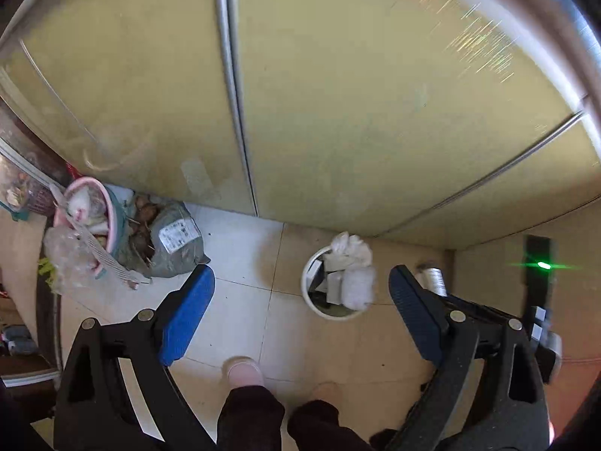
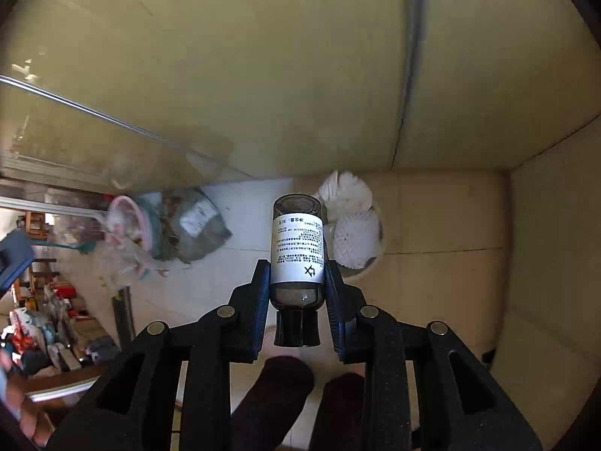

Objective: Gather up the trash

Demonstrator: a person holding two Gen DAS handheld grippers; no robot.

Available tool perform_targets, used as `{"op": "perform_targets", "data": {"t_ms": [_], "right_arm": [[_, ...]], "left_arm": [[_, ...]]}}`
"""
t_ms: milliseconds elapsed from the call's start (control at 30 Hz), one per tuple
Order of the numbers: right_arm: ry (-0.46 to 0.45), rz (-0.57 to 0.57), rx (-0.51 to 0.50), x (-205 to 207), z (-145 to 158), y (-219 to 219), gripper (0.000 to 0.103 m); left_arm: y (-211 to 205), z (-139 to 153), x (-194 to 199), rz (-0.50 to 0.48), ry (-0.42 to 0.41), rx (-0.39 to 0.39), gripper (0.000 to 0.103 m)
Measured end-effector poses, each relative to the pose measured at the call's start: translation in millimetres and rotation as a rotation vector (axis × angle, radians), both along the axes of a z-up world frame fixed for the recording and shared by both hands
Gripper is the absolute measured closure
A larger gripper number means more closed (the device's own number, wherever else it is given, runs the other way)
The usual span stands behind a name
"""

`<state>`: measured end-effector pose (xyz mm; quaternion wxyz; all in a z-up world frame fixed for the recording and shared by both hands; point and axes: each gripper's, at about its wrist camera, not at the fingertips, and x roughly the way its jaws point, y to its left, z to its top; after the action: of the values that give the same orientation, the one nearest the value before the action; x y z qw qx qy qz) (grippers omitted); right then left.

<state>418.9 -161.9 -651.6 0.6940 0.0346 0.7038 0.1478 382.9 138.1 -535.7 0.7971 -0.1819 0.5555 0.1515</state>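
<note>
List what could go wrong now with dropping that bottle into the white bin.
1. The white bin is already heaped with crumpled white paper above its rim, so the dark labelled bottle could bounce off and roll across the tile.
2. The bottle looks like glass, though that is uncertain; released from this height it might crack.
3. The right gripper holds it cap-down near the shoulder, so it could tip as the jaws open. The left gripper is open and empty, too far to catch.

The tiled floor (image 1: 240, 300) carries a white bin (image 1: 308, 293) and a grey bag (image 1: 176, 240).
</note>
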Motion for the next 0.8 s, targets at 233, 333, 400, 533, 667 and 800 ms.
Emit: {"op": "perform_targets", "data": {"t_ms": [233,333,400,533,667,800], "right_arm": [[0.104,0.033,-0.021,1.0,-143.9,30.5,0.077],[0.113,0.049,-0.053,-1.3,-175.3,40.8,0.077],[0.128,0.050,-0.080,-2.6,-185.6,41.7,0.077],[0.175,0.045,-0.088,-1.7,-181.9,38.2,0.077],[0.162,0.040,-0.064,2.4,-139.2,24.8,0.076],[0.079,0.053,-0.039,1.7,-43.7,11.3,0.076]], "left_arm": [[29.5,-110.5,-14.3,0.036,0.077,-0.054,0.011],[35.2,-132.5,-21.4,0.037,0.109,-0.072,0.012],[37.6,-138.3,-24.4,0.039,0.119,-0.069,0.012],[39.2,-132.8,-24.7,0.051,0.119,-0.063,0.012],[35.4,-102.0,-18.5,0.053,0.091,-0.067,0.012],[17.5,-34.1,-10.9,0.028,0.035,-0.046,0.013]]}}
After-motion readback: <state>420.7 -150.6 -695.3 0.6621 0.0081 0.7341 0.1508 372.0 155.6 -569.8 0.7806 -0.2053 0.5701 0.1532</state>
